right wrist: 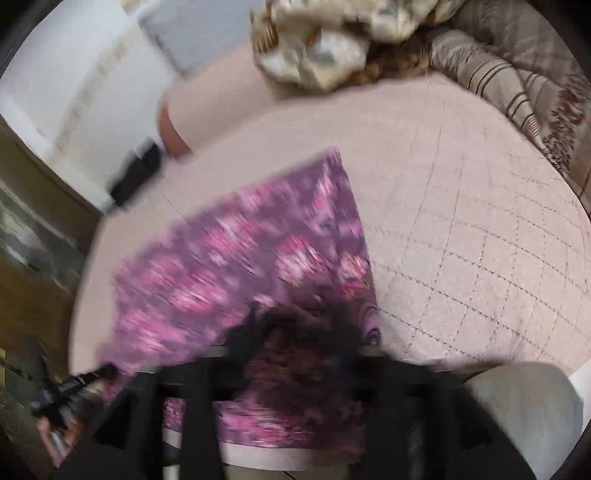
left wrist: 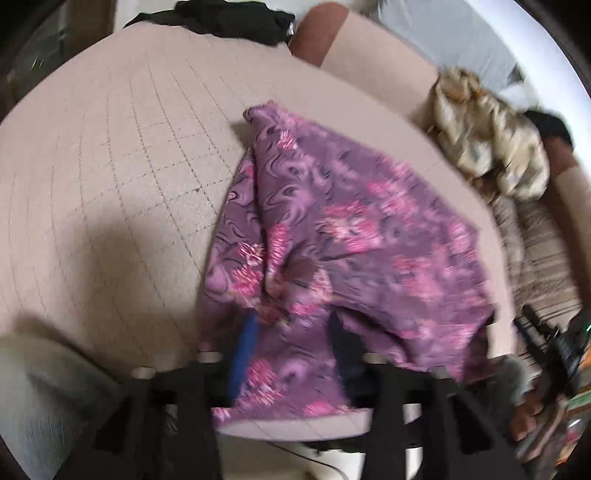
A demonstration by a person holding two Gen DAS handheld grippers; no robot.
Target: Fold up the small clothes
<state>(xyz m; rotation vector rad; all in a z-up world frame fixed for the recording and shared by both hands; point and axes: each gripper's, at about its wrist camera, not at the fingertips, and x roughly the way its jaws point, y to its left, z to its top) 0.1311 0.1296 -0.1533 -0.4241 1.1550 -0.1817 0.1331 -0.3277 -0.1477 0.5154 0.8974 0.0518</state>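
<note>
While both frames are motion-blurred, the layout reads fine: purple floral garment (left wrist: 332,236) lies on the pinkish quilted tabletop (left wrist: 110,166), near its front edge, spread flat on one side and bunched into a raised ridge on the side toward the bare quilting. Its near hem hangs slightly over the tabletop rim.

Left gripper (left wrist: 291,354) sits low over the near hem, fingers moderately wide, cloth lying between them but not pinched as far as I can see. One finger shows a blue pad. Right gripper (right wrist: 295,354) is over the same near edge in its own view, fingers also wide apart, fabric under and between them, nothing clamped. Heavy blur there, so contact with the pads is hard to call.

Judgement: both sets of fingers open over the hem looks like a release after laying a fold down, or a set-up to re-grip the edge; can't tell which. The ridge probably needs flattening before the next fold.

A beige crumpled cloth (left wrist: 491,147) and a dark garment (left wrist: 229,18) wait at the far side, likely the unfolded pile.
</note>
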